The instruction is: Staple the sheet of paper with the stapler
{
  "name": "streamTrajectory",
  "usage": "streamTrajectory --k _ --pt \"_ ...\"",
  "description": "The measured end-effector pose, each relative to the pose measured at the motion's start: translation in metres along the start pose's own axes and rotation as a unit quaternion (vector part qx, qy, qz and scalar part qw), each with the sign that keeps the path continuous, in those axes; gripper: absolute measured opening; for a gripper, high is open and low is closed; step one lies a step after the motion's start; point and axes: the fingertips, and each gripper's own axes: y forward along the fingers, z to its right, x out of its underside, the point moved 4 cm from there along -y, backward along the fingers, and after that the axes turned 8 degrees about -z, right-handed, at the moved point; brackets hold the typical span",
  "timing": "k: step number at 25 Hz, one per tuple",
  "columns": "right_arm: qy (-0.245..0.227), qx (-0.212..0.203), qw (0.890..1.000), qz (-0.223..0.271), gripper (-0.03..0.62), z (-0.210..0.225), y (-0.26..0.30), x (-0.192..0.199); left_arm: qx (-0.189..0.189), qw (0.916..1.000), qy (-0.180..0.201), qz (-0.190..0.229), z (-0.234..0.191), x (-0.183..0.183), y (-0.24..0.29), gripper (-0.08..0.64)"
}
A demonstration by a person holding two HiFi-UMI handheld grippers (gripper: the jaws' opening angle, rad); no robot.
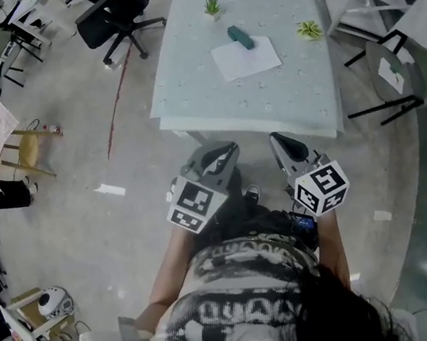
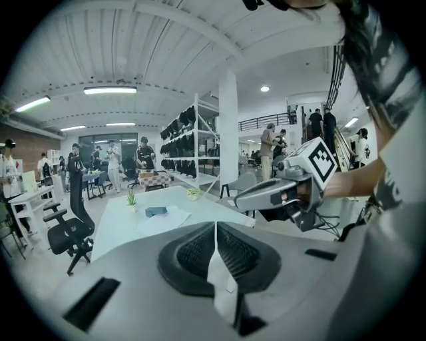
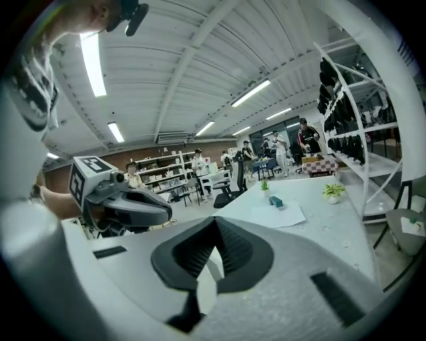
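Note:
A white sheet of paper [image 1: 245,58] lies on the pale table [image 1: 185,90], and a teal stapler [image 1: 239,36] rests on the sheet's far edge. Both grippers hang side by side close to the person's body, short of the table's near edge. The left gripper [image 1: 222,150] and the right gripper [image 1: 277,138] are both shut with nothing in them. In the left gripper view the shut jaws [image 2: 215,226] point toward the paper [image 2: 163,218] and stapler [image 2: 157,211], far ahead. The right gripper view shows its pads [image 3: 214,223] closed, with the paper [image 3: 278,214] and stapler [image 3: 275,201] beyond.
Two small potted plants [image 1: 211,4] [image 1: 308,29] stand on the table. A black office chair [image 1: 115,16] is at the table's far left, a wooden chair [image 1: 22,152] further left, and a round side table [image 1: 394,69] at the right. Shelving and people stand in the background.

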Motion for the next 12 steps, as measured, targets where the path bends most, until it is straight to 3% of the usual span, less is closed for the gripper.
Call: streamTrajectory --k 12 --pt "-0.014 0.012 1.0 0.004 -0.006 0.01 -0.011 0.002 0.014 0.9999 0.008 -0.003 0.015 -0.001 0.011 0.006"
